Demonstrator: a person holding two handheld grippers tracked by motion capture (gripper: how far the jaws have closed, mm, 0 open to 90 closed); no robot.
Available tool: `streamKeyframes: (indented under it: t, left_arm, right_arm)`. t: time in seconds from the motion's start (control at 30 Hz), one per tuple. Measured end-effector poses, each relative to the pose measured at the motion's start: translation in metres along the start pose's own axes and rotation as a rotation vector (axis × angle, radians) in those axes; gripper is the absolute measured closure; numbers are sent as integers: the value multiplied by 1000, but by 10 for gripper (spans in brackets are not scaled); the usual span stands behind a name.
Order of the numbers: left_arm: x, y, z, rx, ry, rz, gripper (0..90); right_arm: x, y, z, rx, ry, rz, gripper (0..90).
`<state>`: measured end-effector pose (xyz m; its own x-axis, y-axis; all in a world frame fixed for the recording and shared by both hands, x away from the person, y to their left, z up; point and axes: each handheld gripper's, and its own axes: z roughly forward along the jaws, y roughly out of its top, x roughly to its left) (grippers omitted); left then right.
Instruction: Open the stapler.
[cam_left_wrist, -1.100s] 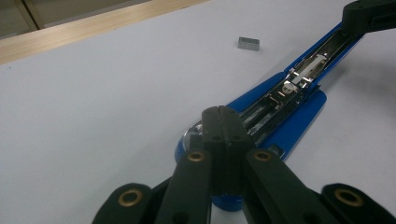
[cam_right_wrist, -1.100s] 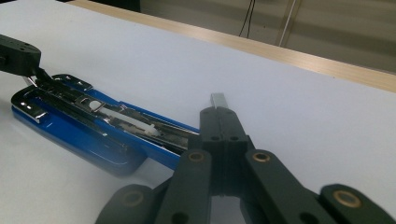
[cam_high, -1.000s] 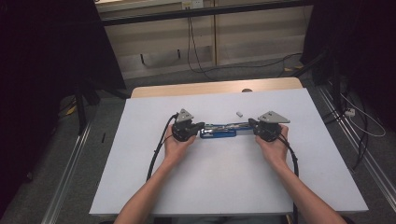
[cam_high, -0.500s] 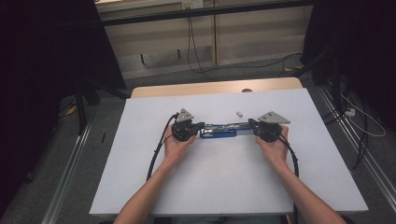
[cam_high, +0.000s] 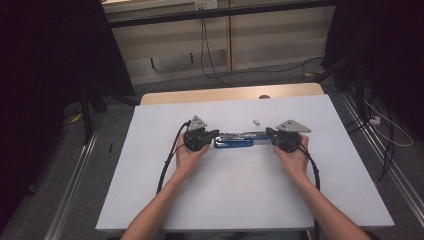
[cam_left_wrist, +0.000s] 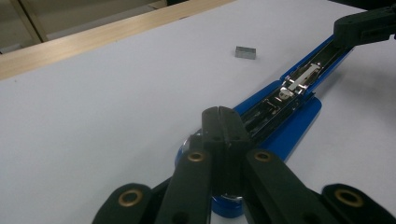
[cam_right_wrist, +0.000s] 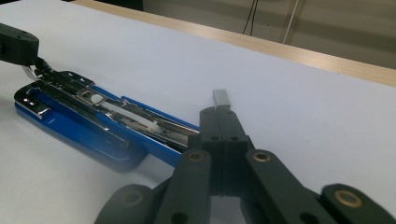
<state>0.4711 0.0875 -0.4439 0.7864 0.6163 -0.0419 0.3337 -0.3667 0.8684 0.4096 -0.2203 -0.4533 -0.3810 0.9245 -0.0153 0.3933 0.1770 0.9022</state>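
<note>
My left fingers (cam_left_wrist: 219, 112) and my right fingers (cam_right_wrist: 219, 112) are both squeezed tight together, one at each end of the blue stapler (cam_high: 234, 141), which lies flipped open in the middle of the white worktop (cam_high: 240, 195). The little block of staples (cam_high: 256, 121) sits just behind it. I think I should press one end down, open the other fingers, and pick up the block gently.

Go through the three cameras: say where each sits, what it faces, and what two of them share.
High view: above the table, looking forward and down; forearms, left tool and right tool at the opened blue stapler.
Left gripper view: on the left tool, shut, looking along the stapler.
Right gripper view: on the right tool, shut.
Both share the staple block.
</note>
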Motion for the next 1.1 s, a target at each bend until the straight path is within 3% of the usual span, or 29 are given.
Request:
streamKeyframes:
  t: [0.1,0.37,0.6,0.77,0.97,1.1]
  left_arm:
    - [-1,1,-1,-4,2,13,900]
    - [-2,5,-5,-34,-3,-23,832]
    - [-6,8,-8,-43,-1,-43,660]
    - [-2,10,-14,-21,26,-27,466]
    - [7,8,-24,-7,62,-65,202]
    - [9,6,-29,-13,86,-89,118]
  right_arm:
    - [0,0,0,-7,7,5,900]
    - [0,3,-2,-39,30,12,867]
    - [1,5,-4,-72,54,28,754]
    - [1,6,-5,-74,63,44,597]
    - [2,6,-3,-66,47,55,359]
    - [2,7,-4,-71,37,64,218]
